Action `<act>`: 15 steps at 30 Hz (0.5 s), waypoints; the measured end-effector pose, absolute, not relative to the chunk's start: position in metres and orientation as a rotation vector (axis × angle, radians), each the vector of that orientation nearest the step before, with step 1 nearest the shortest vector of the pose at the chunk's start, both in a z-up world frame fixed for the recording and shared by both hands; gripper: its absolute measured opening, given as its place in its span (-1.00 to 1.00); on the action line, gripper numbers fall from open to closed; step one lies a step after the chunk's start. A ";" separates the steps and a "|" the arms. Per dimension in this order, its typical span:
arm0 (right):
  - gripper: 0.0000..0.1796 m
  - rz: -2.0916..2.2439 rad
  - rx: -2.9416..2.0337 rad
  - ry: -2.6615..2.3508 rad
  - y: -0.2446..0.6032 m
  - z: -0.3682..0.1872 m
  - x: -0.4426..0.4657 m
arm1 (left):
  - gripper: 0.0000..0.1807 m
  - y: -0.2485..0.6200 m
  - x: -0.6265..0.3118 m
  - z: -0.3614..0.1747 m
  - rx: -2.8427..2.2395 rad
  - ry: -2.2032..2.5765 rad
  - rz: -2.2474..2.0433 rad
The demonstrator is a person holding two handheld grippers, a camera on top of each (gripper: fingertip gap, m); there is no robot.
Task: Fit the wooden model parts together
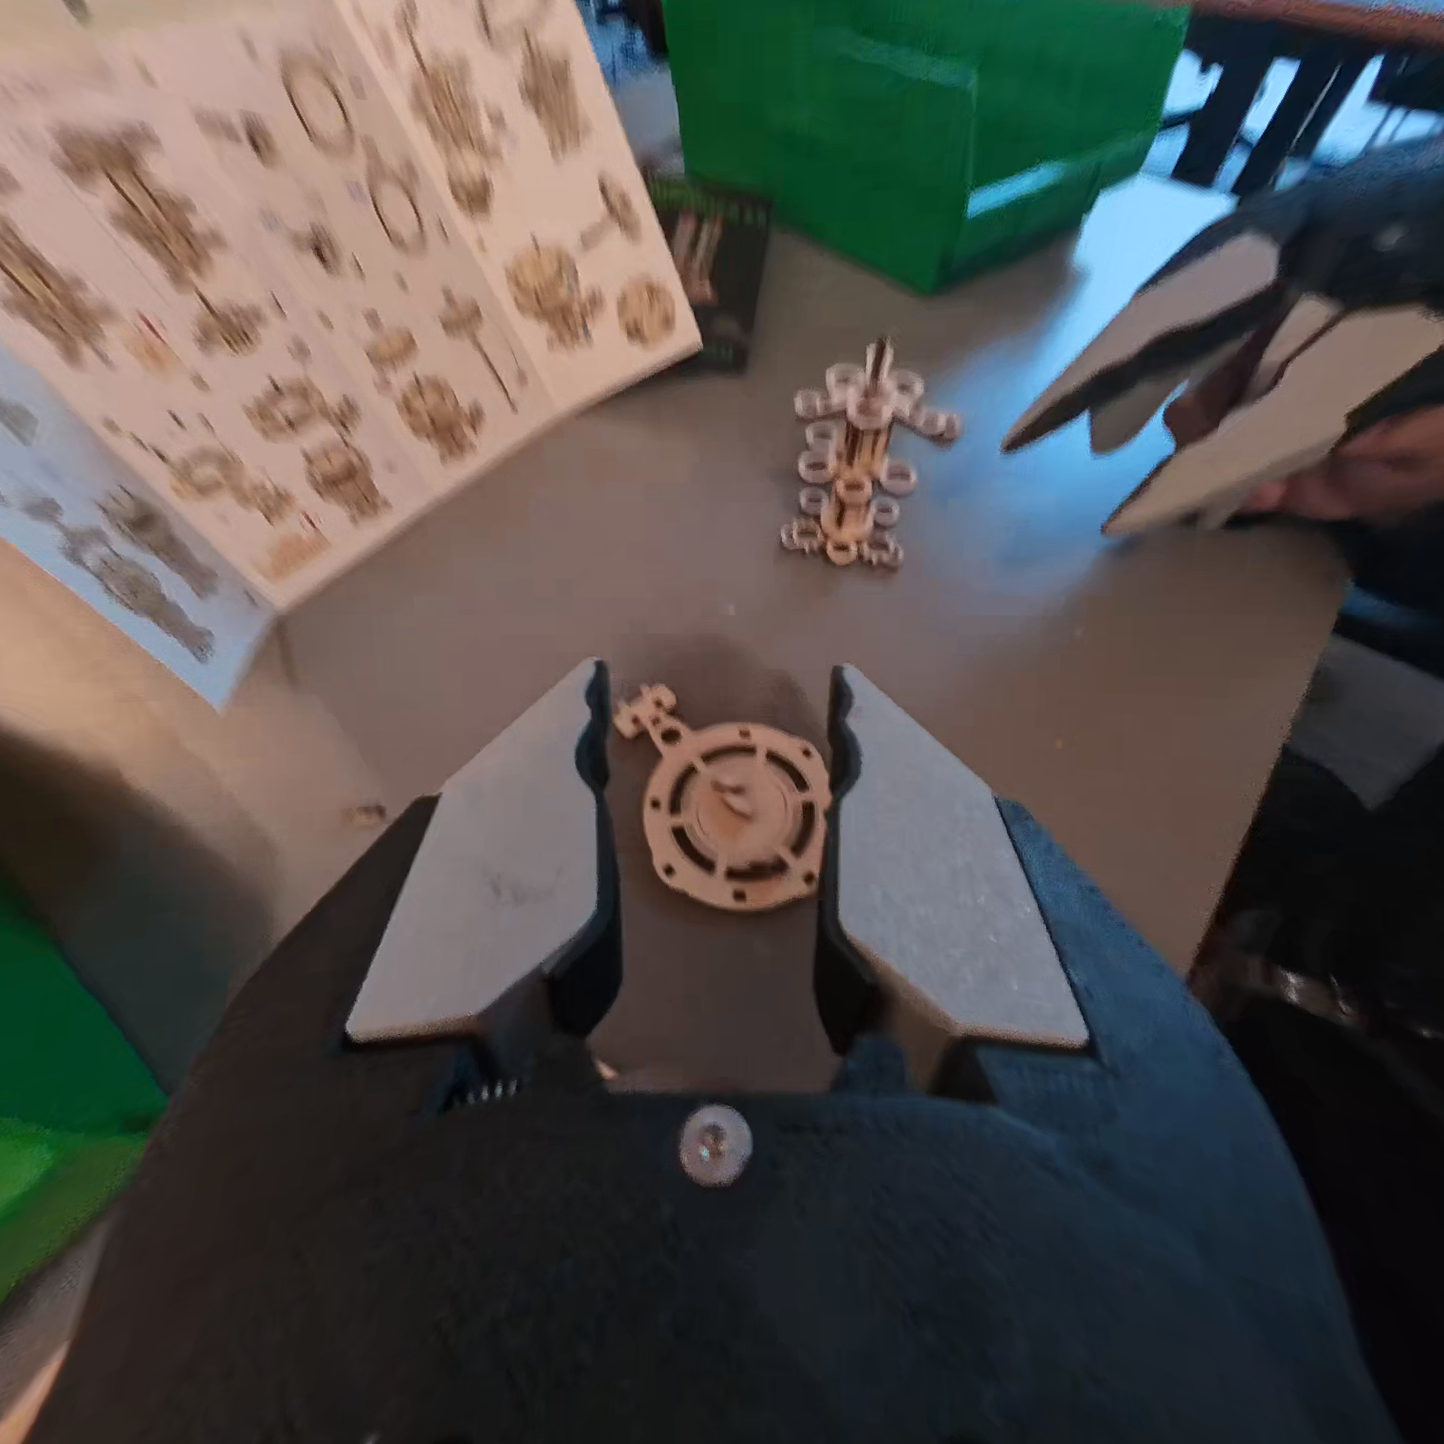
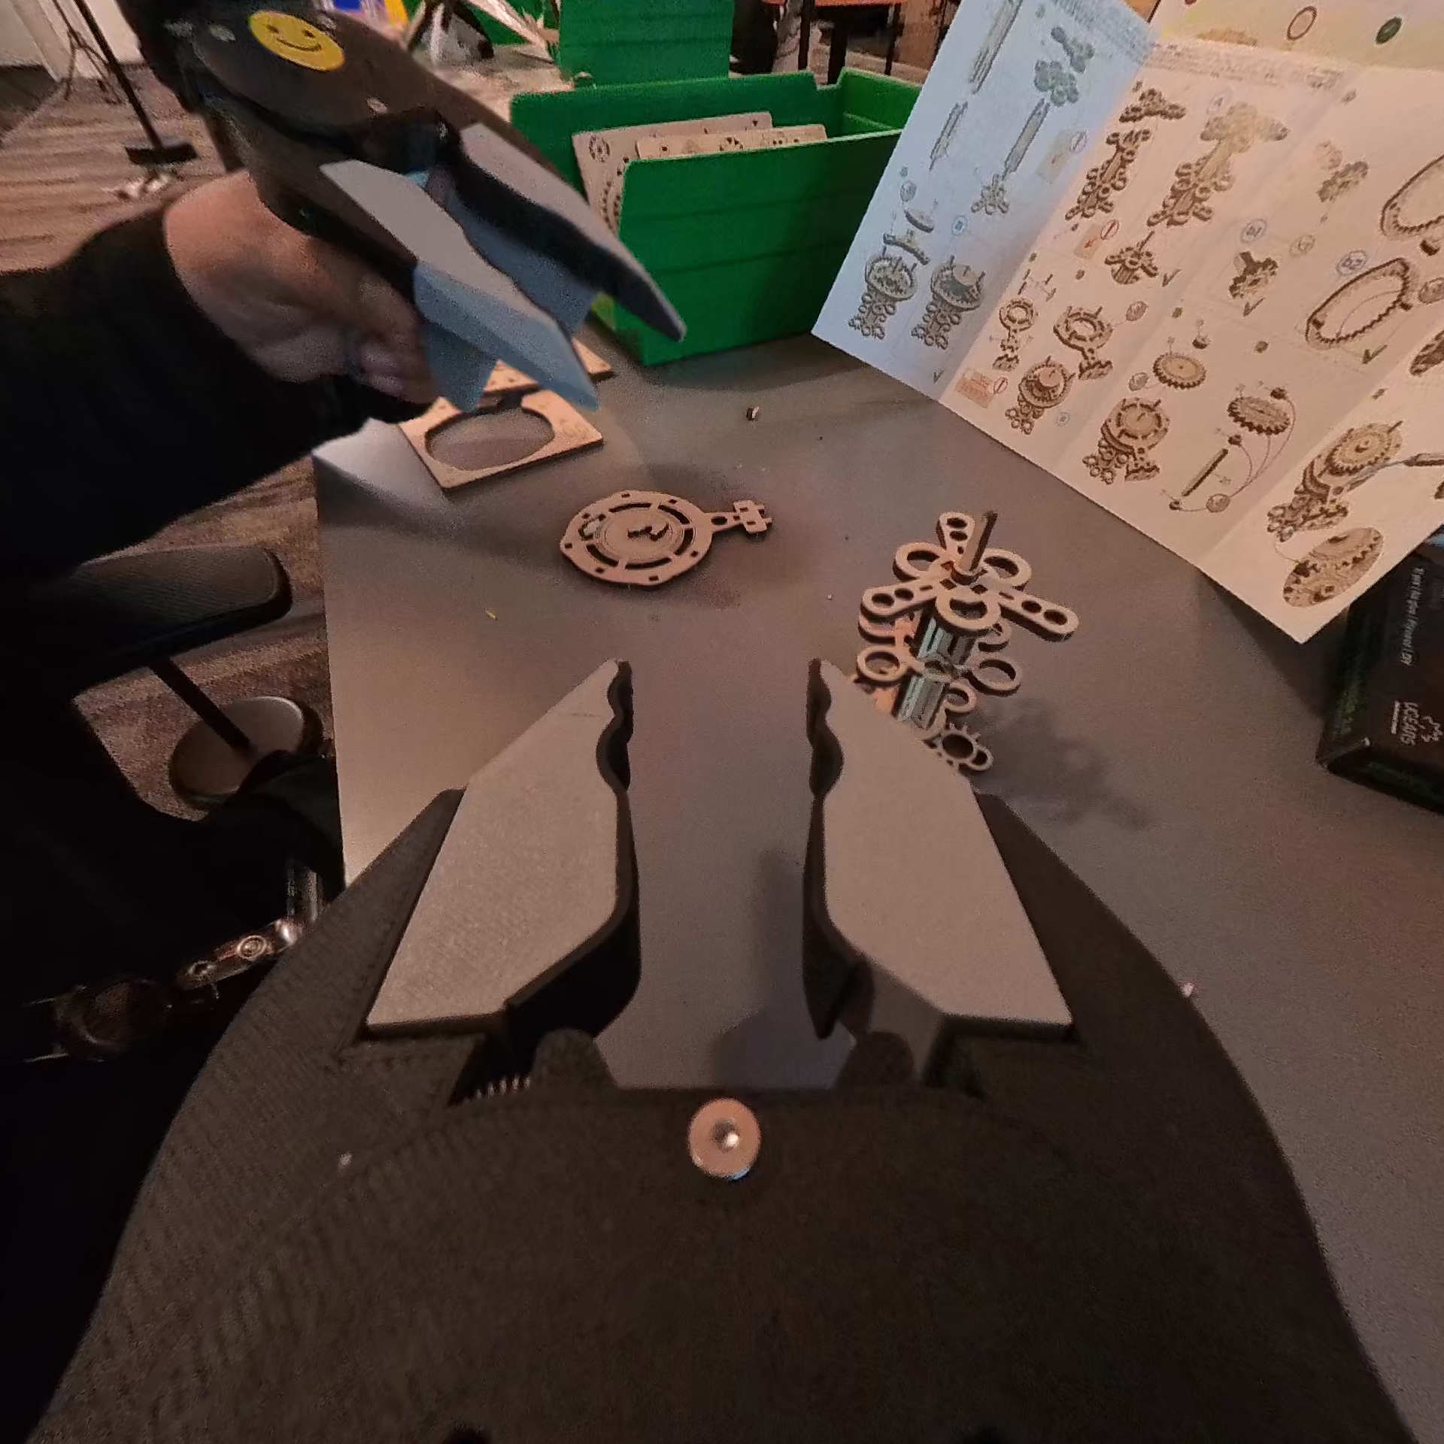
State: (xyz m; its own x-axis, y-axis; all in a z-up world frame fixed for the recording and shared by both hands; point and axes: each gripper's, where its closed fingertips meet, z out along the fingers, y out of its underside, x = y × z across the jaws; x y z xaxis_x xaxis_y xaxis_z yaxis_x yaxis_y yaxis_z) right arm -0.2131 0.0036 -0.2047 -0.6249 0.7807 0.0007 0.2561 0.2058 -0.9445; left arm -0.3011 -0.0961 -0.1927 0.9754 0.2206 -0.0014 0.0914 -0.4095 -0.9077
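Note:
A flat round wooden part (image 1: 734,820) with a short tabbed stem lies on the grey table (image 1: 547,594). My left gripper (image 1: 719,688) is open and hovers above it, the part showing between the fingers. It also shows in the right wrist view (image 2: 645,541). An upright wooden assembly (image 1: 859,461) of ringed plates on a central rod stands farther off; in the right wrist view it (image 2: 949,633) stands just beyond the right fingertip. My right gripper (image 2: 719,680) is open and empty above the table. The left gripper (image 2: 633,359) shows at upper left in that view.
A folded instruction sheet (image 2: 1172,297) stands along the table's far side. A green box (image 2: 727,219) holds wooden sheets. An empty wooden sheet frame (image 2: 500,445) lies near the table edge. A dark box (image 2: 1391,688) sits at right. A chair armrest (image 2: 156,602) is beside the table.

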 end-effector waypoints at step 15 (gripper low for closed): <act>-0.55 1.415 -0.981 -1.921 0.010 -0.199 -0.222 | -0.46 -0.094 -0.309 -0.167 -1.664 -0.046 0.386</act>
State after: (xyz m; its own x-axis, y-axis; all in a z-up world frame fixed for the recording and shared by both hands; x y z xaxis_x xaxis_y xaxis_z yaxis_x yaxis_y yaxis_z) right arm -0.2225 0.0096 -0.1994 -0.5790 0.8152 0.0118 0.2308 0.1777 -0.9566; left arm -0.3093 -0.0939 -0.1671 0.9410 0.2537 -0.2239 -0.1943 -0.1366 -0.9714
